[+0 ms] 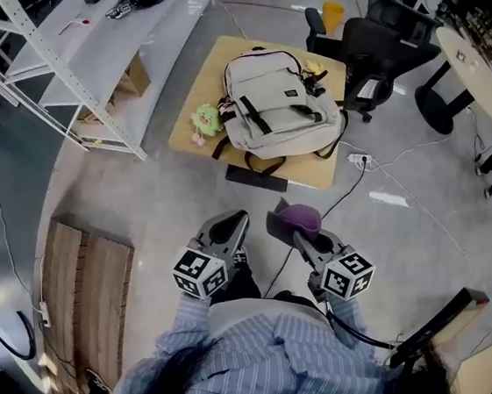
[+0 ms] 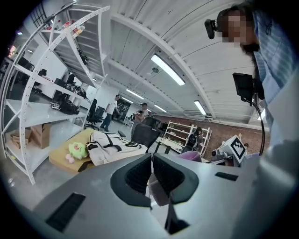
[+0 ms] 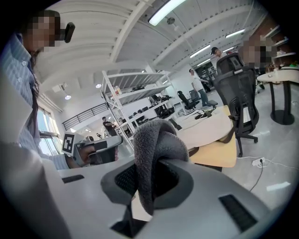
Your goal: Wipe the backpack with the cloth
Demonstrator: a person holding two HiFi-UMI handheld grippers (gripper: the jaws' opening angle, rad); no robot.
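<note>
A cream backpack [image 1: 275,104] with black straps lies flat on a low wooden table [image 1: 190,110], well ahead of both grippers. My right gripper [image 1: 287,228] is shut on a purple cloth [image 1: 301,219], held over the floor short of the table. In the right gripper view the cloth [image 3: 156,144] bulges up from between the jaws. My left gripper [image 1: 234,223] hangs beside it, shut with nothing in it. From the left gripper view the backpack [image 2: 114,147] shows far off above the shut jaws.
A green plush toy [image 1: 206,119] sits on the table to the left of the backpack. A black office chair [image 1: 378,40] stands at the table's right. White shelving [image 1: 80,60] lies to the left, a cable [image 1: 361,161] runs across the floor, and wooden panels [image 1: 85,298] lie at the lower left.
</note>
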